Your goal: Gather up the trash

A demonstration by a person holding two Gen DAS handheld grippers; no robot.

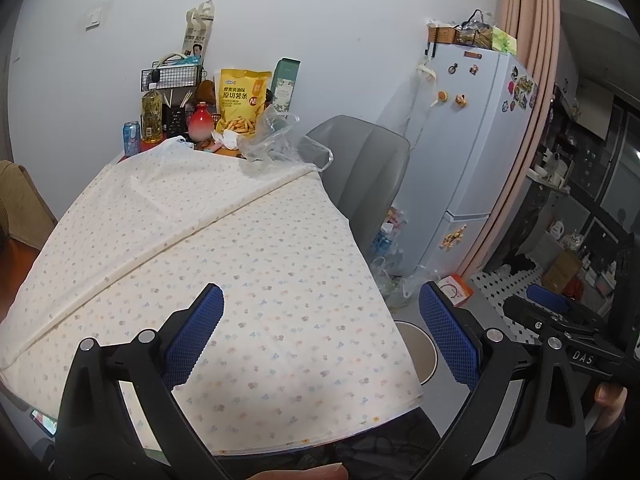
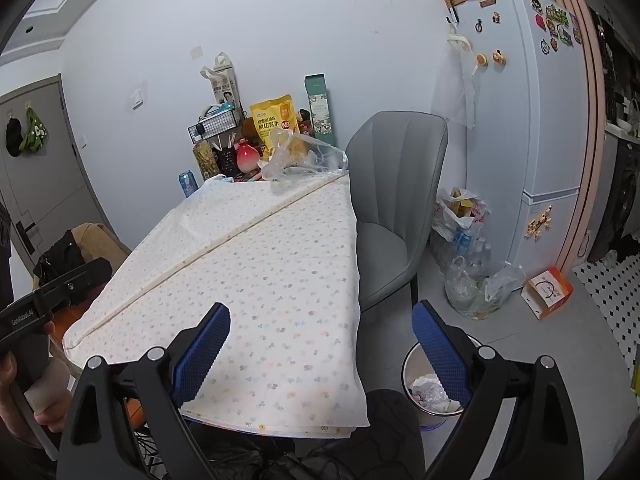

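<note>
A crumpled clear plastic bag point(image 1: 280, 140) lies at the far end of the table on the flowered cloth point(image 1: 224, 264); it also shows in the right wrist view point(image 2: 304, 160). A crumpled white tissue point(image 1: 229, 139) lies beside it. A round white trash bin point(image 2: 428, 392) with waste inside stands on the floor right of the table; its rim shows in the left wrist view point(image 1: 420, 354). My left gripper point(image 1: 320, 336) is open and empty above the table's near end. My right gripper point(image 2: 320, 356) is open and empty near the table's front right corner.
A grey chair point(image 2: 396, 204) stands at the table's right side. A yellow snack bag point(image 1: 242, 100), a red vase point(image 1: 201, 123), a blue can point(image 1: 131, 138) and a wire basket crowd the far end. Filled plastic bags point(image 2: 476, 280) and an orange box point(image 2: 550, 292) sit by the fridge point(image 2: 524, 120).
</note>
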